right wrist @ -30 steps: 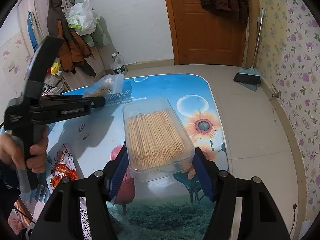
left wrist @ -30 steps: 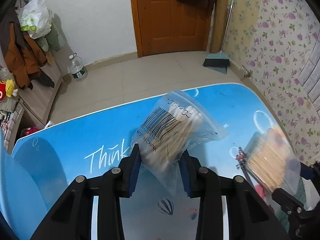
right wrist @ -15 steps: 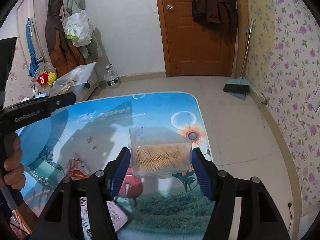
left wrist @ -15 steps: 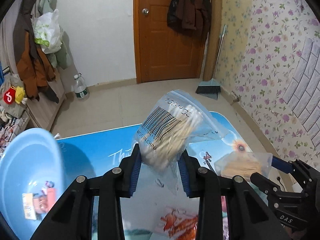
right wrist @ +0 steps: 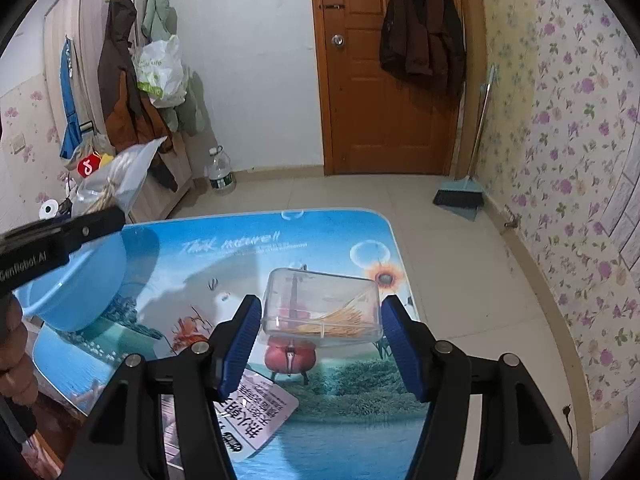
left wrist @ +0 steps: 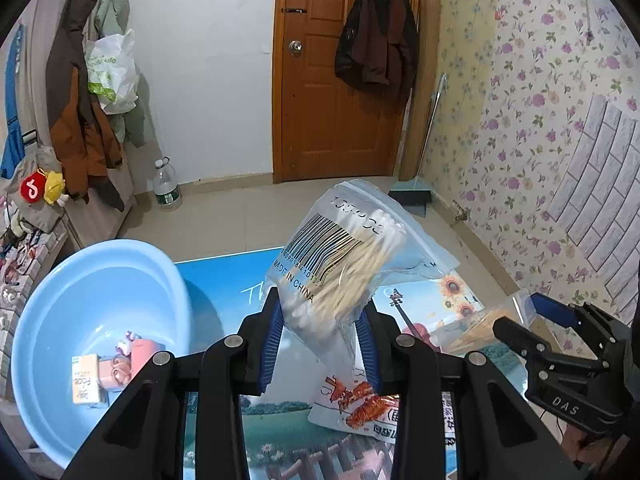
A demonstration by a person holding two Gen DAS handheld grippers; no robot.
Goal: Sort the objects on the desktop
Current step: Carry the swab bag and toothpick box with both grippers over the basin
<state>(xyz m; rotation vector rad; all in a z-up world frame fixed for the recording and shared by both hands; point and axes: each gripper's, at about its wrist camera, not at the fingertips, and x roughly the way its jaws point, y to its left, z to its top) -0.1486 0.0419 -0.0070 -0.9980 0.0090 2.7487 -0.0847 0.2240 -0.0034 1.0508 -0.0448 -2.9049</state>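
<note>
Table [right wrist: 344, 236] w/ printed blue scenic top, sunflower + cello motif. On it: light-blue basin [left wrist: 60, 308] at left edge, snack packet [left wrist: 360, 404] near front, white printed packet [right wrist: 256, 408]

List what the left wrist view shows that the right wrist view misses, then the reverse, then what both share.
Left wrist only: small items inside the light blue plastic basin, including a small yellow-and-white carton.
Right wrist only: the white wall socket low on the floral wall.
Both: the clear bag of cotton swabs, the clear plastic box of toothpicks, the basin, the picture-printed table, the brown wooden door.
</note>
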